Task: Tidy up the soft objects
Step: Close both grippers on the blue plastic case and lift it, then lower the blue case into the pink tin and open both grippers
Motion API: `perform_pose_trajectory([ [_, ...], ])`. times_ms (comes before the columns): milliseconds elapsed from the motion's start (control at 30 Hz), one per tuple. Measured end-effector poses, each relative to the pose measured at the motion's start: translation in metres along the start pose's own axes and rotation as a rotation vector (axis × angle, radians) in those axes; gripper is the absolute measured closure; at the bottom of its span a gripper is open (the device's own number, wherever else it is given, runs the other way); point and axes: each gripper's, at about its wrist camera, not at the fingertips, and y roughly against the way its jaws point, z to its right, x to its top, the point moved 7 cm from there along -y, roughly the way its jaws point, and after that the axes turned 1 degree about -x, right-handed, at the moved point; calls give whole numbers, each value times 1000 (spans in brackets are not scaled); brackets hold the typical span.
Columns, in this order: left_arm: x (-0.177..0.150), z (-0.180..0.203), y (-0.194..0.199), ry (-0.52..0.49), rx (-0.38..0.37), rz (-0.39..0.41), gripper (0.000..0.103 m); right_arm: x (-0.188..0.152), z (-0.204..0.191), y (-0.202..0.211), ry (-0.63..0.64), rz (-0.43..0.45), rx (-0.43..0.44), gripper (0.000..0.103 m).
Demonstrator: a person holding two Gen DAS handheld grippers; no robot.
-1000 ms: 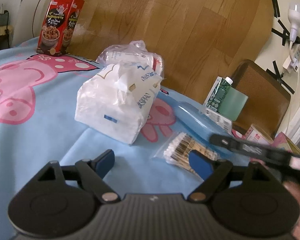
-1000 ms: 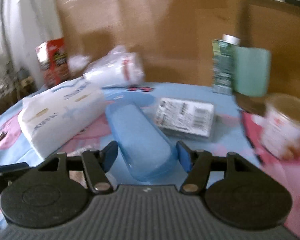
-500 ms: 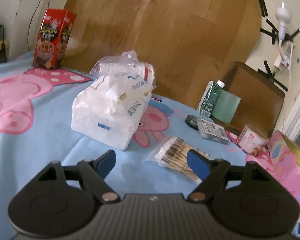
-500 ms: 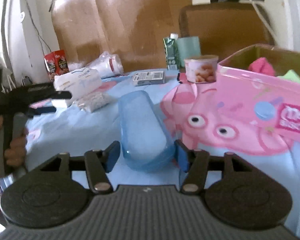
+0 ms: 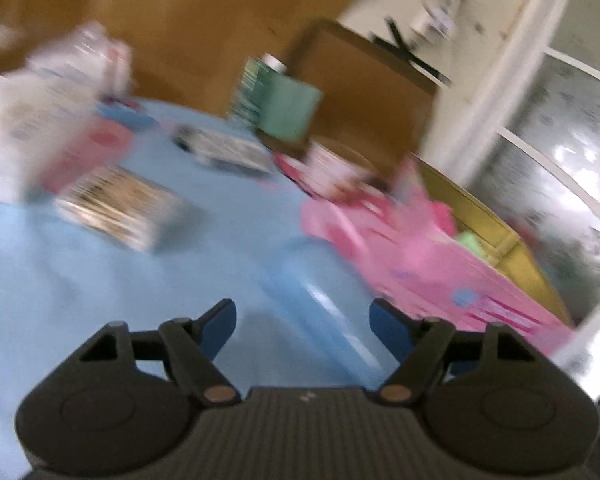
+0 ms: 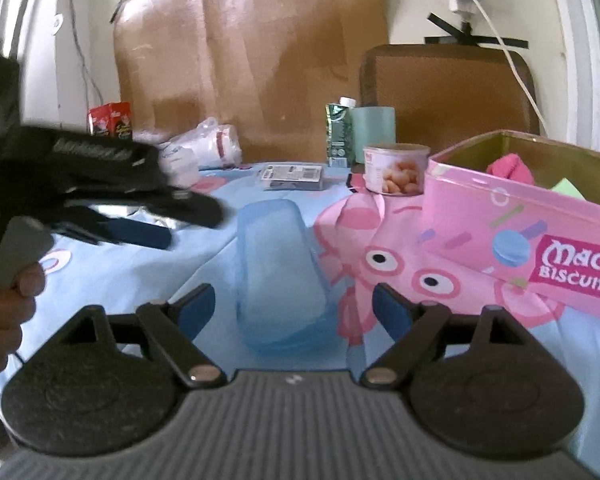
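Note:
A translucent blue plastic case (image 6: 278,268) lies on the blue cartoon tablecloth (image 6: 204,264), just ahead of my open right gripper (image 6: 288,310), which no longer touches it. The case also shows blurred in the left wrist view (image 5: 320,304), between the fingers of my open, empty left gripper (image 5: 302,320). The left gripper appears in the right wrist view (image 6: 140,216), to the left of the case. A pink biscuit box (image 6: 540,216) with pink and green soft items inside stands at the right. A white tissue pack (image 5: 24,140) and a bag of cotton swabs (image 5: 120,208) lie at the left.
A peanut can (image 6: 396,168), a green carton (image 6: 340,132), a small flat packet (image 6: 292,176), a bagged white roll (image 6: 208,144) and a red snack box (image 6: 110,120) stand at the back. A brown chair back (image 6: 448,88) and cardboard sheet (image 6: 240,60) stand behind the table.
My right gripper carried the blue case toward the front, set it down by the pink box and opened. My left gripper has swung right, now pointing at the case; its view is blurred.

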Motion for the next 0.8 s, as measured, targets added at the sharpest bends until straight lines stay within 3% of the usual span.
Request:
perform_pose_trajectory([
  [100, -6, 11, -16, -3, -15, -64, 28, -3, -1, -1, 13, -4, 8, 18],
  [167, -9, 14, -25, 5, -17, -80, 29, -6, 1, -2, 6, -15, 22, 38],
  [233, -11, 20, -28, -6, -43, -76, 41, -8, 1, -2, 13, -6, 6, 46],
  [300, -14, 26, -30, 0, -53, -74, 41, -9, 0, 0, 17, 4, 0, 47],
  [467, -6, 55, -24, -109, -61, -28, 41, -5, 8, 14, -29, 81, -30, 47],
  [633, 18, 106, -30, -231, -120, 29, 41, 17, 30, 37, -37, 220, -136, 47],
  [800, 37, 160, -60, -320, -199, 37, 41, 39, 77, 51, -88, 289, -257, 47],
])
